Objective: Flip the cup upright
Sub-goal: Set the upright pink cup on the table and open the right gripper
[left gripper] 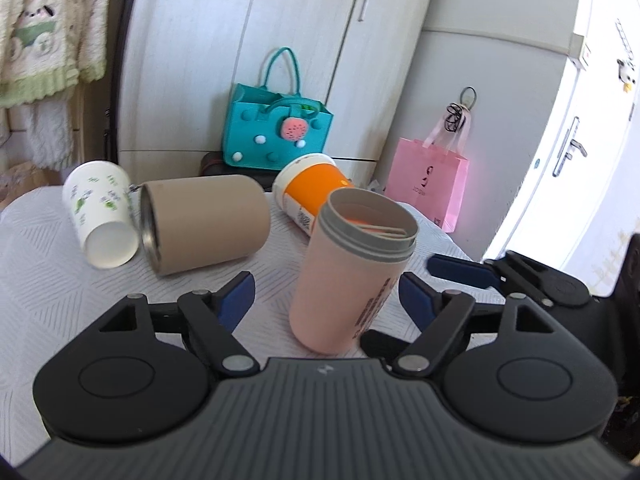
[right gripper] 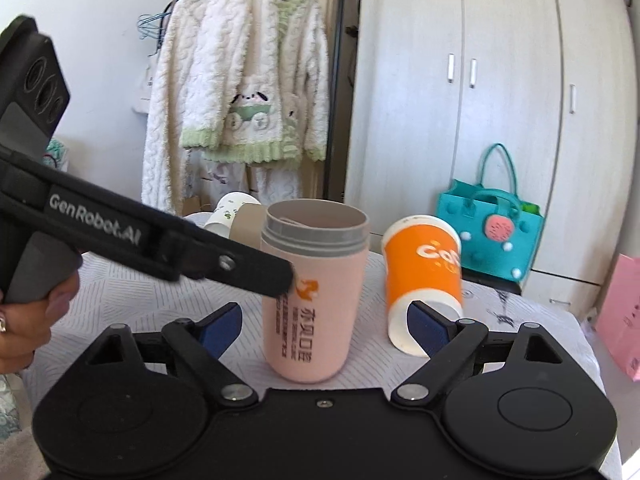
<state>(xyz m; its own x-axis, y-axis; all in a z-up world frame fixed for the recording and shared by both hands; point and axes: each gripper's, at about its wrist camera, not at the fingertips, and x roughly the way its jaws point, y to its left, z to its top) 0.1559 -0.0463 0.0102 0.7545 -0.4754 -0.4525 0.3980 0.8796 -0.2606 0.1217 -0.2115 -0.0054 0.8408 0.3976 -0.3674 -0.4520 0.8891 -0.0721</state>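
A pink cup with a grey threaded rim [left gripper: 352, 272] stands upright on the white tablecloth [left gripper: 60, 280], mouth up; it also shows in the right wrist view [right gripper: 314, 296]. My left gripper [left gripper: 326, 296] is open, its blue pads either side of the cup without touching. My right gripper [right gripper: 324, 328] is open too, with the cup between its pads. The left gripper's black body [right gripper: 140, 244] reaches in from the left beside the cup. A brown cup [left gripper: 204, 222], a white printed cup [left gripper: 102, 214] and an orange cup [left gripper: 310, 194] lie on their sides.
A teal bag [left gripper: 276, 128] and a pink bag [left gripper: 434, 188] stand beyond the table's far edge, in front of white wardrobes. A fluffy white-green garment [right gripper: 240, 92] hangs at the back left. The right gripper's finger [left gripper: 464, 270] shows at the right.
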